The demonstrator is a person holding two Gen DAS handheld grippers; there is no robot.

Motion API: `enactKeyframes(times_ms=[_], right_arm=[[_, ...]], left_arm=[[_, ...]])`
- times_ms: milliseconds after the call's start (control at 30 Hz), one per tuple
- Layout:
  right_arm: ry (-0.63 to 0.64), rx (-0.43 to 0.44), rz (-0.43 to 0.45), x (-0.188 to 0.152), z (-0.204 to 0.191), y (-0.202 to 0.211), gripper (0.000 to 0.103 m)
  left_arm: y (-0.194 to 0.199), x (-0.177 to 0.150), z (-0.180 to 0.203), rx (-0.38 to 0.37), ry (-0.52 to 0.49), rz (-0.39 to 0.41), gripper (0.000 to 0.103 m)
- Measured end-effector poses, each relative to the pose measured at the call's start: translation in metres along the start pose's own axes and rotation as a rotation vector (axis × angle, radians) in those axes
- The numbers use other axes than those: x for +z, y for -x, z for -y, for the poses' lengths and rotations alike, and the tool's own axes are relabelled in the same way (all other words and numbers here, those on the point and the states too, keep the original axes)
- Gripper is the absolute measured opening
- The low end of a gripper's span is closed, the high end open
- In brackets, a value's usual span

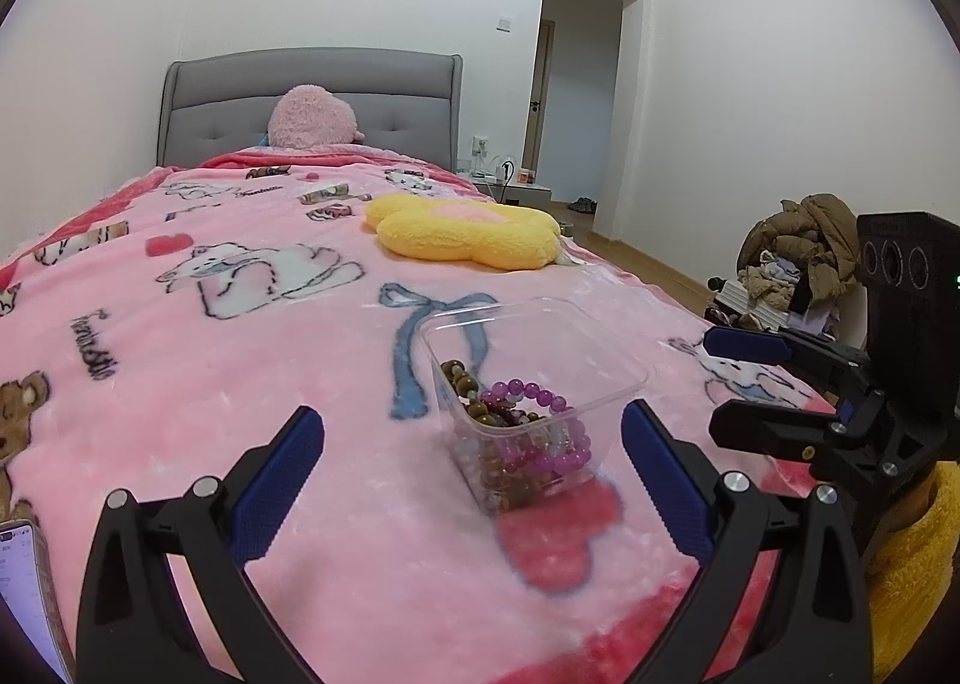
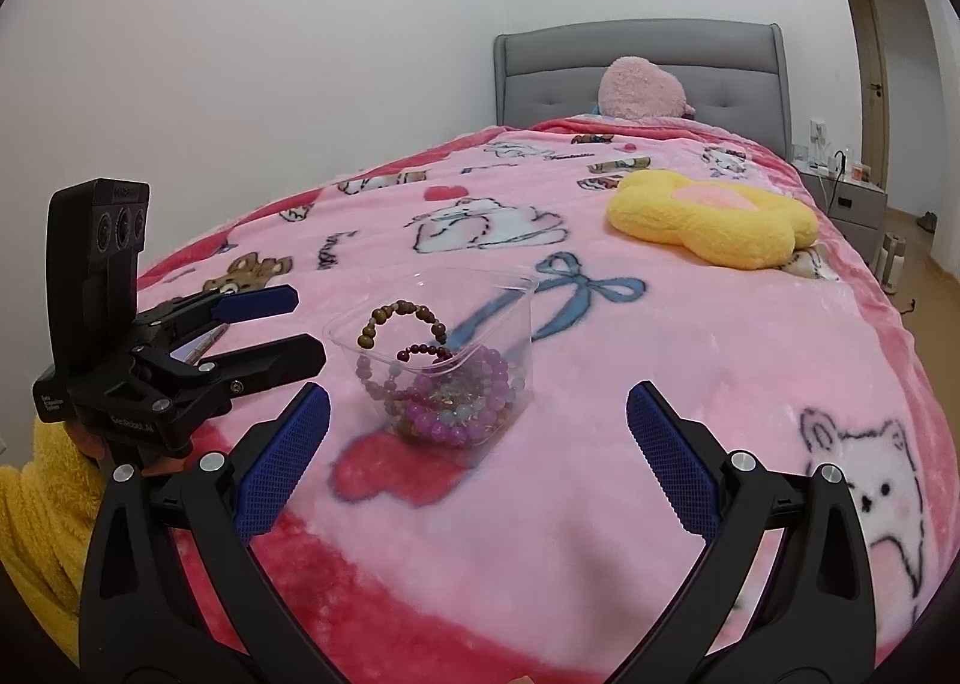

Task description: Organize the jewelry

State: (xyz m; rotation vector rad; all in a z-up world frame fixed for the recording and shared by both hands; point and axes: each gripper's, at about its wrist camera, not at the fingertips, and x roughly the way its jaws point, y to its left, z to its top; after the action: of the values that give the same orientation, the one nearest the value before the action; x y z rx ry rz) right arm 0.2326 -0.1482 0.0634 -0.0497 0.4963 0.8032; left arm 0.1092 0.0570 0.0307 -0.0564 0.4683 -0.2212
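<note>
Both tools, left and right, are held open near the bracelet-filled container; a yellow cushion is seen far right.

A clear, square plastic container sits on the pink cartoon-print fleece blanket covering the bed. Inside it lie a purple beaded bracelet and a brown beaded bracelet, tangled with other beads. The left gripper, black with blue-padded fingers spread wide, frames the container from the near side without touching it. The right gripper enters from the right edge, its fingers parted. A yellow flower-shaped plush cushion rests farther up the bed.
</note>
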Motion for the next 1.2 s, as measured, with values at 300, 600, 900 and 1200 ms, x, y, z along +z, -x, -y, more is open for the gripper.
enactKeyframes(times_ms=[300,600,900,1200], right_arm=[[0.014,-0.015,0.020,-0.0001,-0.0037,0.0033,0.095],[0.022,-0.012,0.018,0.0008,-0.0048,0.0034,0.095],[0.027,-0.012,0.019,0.0009,-0.0058,0.0049,0.095],[0.026,-0.013,0.020,0.0008,-0.0057,0.0056,0.095]], left_arm=[[0.0000,-0.0006,-0.0002,0.005,-0.001,0.003,0.098],[0.0008,-0.0010,-0.0010,0.005,0.003,0.004,0.098],[0.0033,-0.0018,-0.0002,0.006,-0.006,0.008,0.098],[0.0032,-0.0013,-0.0001,0.008,-0.003,0.009,0.098]])
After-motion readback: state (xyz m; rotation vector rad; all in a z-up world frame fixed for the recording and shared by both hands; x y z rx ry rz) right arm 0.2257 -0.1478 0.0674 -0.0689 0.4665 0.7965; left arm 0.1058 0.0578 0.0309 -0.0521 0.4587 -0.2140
